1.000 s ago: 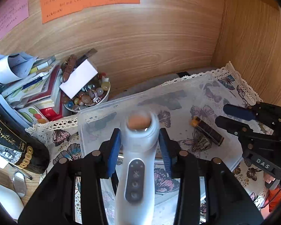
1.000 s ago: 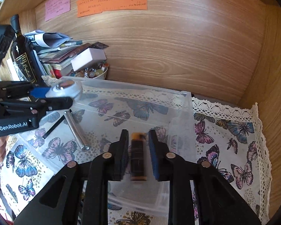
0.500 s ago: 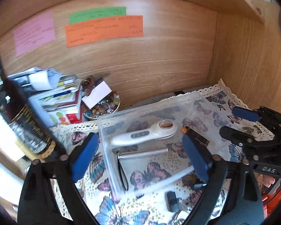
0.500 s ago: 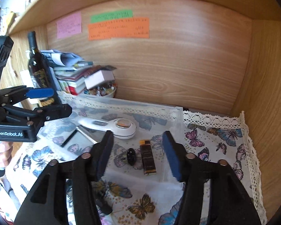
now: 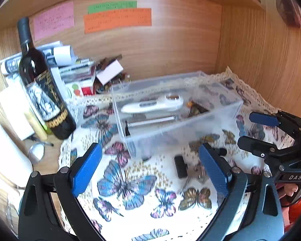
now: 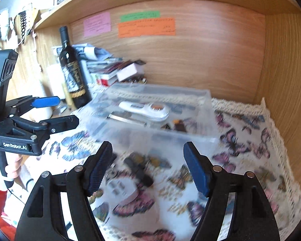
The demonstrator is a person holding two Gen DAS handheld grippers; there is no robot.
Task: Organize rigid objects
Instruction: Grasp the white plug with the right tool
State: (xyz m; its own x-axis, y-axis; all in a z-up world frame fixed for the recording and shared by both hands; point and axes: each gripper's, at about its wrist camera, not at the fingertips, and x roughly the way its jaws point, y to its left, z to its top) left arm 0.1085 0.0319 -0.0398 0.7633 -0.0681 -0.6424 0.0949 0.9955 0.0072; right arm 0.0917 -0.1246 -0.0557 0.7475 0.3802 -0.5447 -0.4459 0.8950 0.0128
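Observation:
A clear plastic bin (image 5: 220, 111) (image 6: 190, 140) stands on the butterfly cloth. In it lie a white handheld device (image 5: 152, 105) (image 6: 144, 109), a metal rod (image 5: 152, 121) (image 6: 126, 118) and a dark brown tube (image 5: 196, 108) (image 6: 180, 125). My left gripper (image 5: 148, 166) is open and empty, pulled back in front of the bin. My right gripper (image 6: 148, 166) is open and empty, also in front of the bin. A small black object (image 5: 180, 166) (image 6: 138, 170) lies on the cloth near both grippers. A flat white remote-like thing (image 6: 120, 188) lies beside it.
A dark wine bottle (image 5: 42, 88) (image 6: 72, 70) stands at the left beside a pile of books and papers (image 5: 70, 66). A bowl of beads with a white box (image 5: 109, 73) sits behind the bin. Wooden walls close the back and right side.
Both grippers let go of their objects in the bin, opened wide and drew back and up. The white device and the brown tube now lie in the bin.

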